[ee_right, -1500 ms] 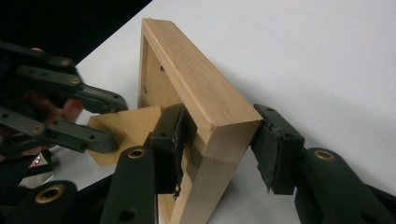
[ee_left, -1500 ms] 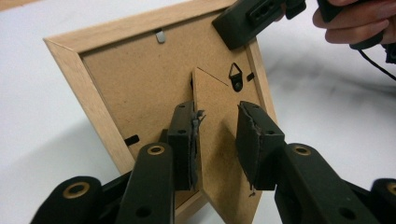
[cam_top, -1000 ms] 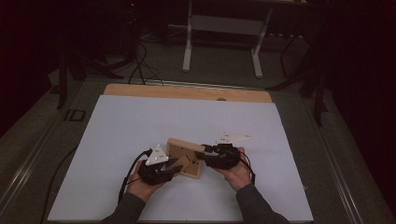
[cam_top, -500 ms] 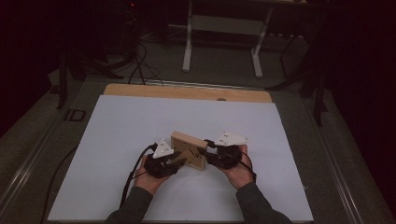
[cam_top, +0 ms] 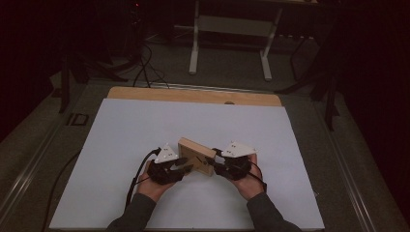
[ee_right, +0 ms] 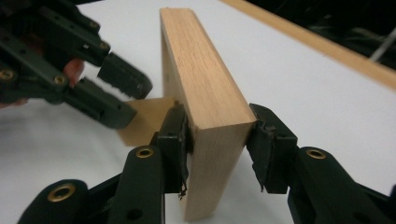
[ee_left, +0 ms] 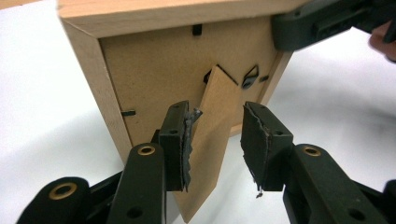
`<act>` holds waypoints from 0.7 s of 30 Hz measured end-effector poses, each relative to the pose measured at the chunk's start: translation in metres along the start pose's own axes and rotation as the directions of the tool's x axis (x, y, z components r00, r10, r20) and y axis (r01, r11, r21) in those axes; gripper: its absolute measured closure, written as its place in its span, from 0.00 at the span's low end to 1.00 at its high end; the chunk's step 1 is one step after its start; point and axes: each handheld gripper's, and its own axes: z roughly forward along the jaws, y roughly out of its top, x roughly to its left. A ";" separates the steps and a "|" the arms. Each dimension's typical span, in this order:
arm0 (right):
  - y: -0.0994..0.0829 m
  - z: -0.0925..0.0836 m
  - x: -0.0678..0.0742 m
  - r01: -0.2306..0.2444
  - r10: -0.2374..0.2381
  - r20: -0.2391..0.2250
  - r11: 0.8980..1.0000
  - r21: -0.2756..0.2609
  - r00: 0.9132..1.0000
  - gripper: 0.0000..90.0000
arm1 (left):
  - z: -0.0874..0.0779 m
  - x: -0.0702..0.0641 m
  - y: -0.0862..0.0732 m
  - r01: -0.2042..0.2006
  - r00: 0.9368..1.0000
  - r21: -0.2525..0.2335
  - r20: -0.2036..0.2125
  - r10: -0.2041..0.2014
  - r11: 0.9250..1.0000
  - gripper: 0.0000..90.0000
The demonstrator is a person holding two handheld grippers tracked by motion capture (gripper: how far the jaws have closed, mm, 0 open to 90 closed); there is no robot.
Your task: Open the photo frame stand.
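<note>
A light wooden picture frame (cam_top: 196, 155) stands on edge on the white table, its brown back (ee_left: 154, 70) turned toward the person. From that back a cardboard prop leg (ee_left: 212, 135) folds out. My left gripper (ee_left: 215, 140) is open around the leg; the left pad touches its edge and the right pad stands apart. In the high view the left gripper (cam_top: 186, 165) sits at the frame's near left. My right gripper (ee_right: 219, 140) is shut on the frame's end (ee_right: 201, 79), one pad on each face. It shows at the frame's right (cam_top: 212, 162).
A white sheet (cam_top: 145, 125) covers the table, with a wooden strip (cam_top: 193, 95) along its far edge. A black cable (cam_top: 138, 179) trails from the left gripper. White stand legs (cam_top: 229, 43) and more cables lie on the dark floor beyond.
The frame has come more upright and shifted slightly away from the person. Both hands stay close to where they were.
</note>
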 end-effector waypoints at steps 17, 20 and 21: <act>-0.005 -0.003 0.009 -0.007 0.008 -0.105 1.000 0.011 0.994 0.59 | -0.013 -0.002 -0.002 -0.049 0.999 0.007 0.004 0.049 0.999 0.66; -0.005 -0.003 0.011 -0.004 0.005 -0.100 1.000 0.012 0.995 0.59 | -0.012 -0.001 -0.004 -0.059 0.998 0.021 -0.013 0.059 0.998 0.70; -0.005 -0.003 0.011 -0.005 0.006 -0.101 1.000 0.010 0.995 0.59 | -0.012 0.000 -0.005 -0.059 0.998 0.022 -0.004 0.059 0.998 0.70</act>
